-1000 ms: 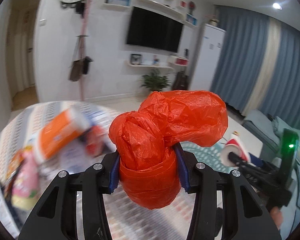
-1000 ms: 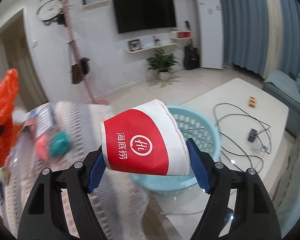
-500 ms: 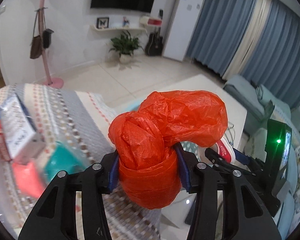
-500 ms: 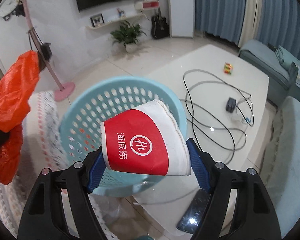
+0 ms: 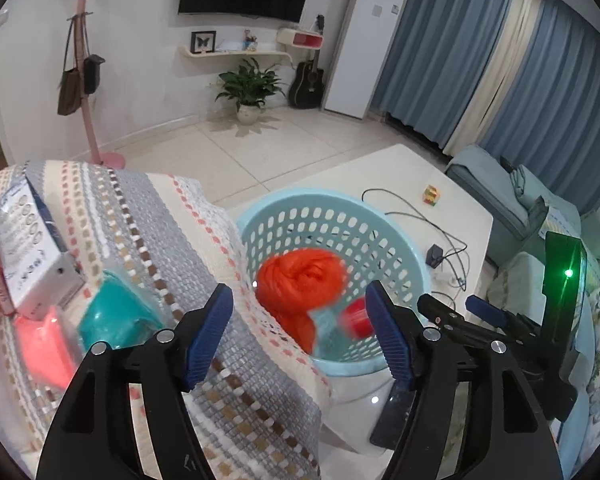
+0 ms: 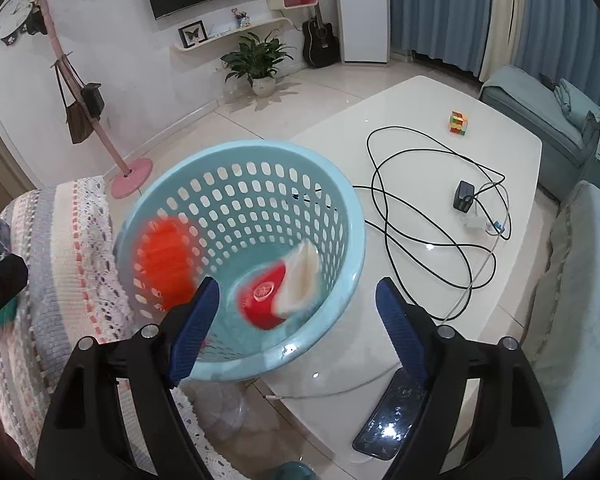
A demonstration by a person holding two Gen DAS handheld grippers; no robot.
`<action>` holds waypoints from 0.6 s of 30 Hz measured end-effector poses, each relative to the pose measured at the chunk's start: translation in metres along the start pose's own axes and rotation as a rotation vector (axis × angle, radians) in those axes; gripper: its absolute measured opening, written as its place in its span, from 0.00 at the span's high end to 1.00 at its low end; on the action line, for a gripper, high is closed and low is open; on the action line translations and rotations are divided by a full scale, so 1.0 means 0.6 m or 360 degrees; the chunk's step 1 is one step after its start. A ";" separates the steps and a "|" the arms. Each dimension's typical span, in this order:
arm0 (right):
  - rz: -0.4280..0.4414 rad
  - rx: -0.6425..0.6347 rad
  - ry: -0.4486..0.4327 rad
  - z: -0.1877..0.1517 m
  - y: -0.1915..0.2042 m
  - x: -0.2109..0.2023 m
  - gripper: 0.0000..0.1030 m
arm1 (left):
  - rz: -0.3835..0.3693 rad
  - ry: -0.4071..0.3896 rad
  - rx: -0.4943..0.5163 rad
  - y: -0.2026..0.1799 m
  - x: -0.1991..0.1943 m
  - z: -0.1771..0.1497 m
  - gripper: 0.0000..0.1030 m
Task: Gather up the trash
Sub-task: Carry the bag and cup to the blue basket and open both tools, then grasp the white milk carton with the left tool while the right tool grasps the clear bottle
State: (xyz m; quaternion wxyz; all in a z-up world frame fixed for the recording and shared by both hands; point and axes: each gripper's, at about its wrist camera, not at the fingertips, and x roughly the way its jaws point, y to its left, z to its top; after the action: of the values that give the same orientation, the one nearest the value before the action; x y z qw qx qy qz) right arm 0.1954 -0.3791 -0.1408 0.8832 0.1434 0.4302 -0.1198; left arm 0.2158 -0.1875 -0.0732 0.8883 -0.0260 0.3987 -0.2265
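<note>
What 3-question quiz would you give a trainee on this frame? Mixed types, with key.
1. True or false: the left gripper is shut on the orange bag.
2. Which item lies in the basket with the bag? A. cube B. cup C. phone
3. Fill in: the black cable lies on the white ____.

Key:
1. False. Both jaws stand open and empty; the bag, motion-blurred, is inside the basket.
2. B. The red and white cup is in the basket, below the open right gripper. The cube and phone sit on the table.
3. table
</note>
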 end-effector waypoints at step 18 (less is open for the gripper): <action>0.0241 -0.0315 -0.0379 -0.033 0.144 -0.194 0.26 | 0.0150 -0.0355 -0.0133 0.080 -0.250 -0.067 0.31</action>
State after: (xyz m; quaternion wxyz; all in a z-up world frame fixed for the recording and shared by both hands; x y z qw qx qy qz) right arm 0.1398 -0.2816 -0.0469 0.9442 0.0726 0.3202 -0.0262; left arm 0.1179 -0.0757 -0.0070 0.9349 -0.0694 0.3074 -0.1633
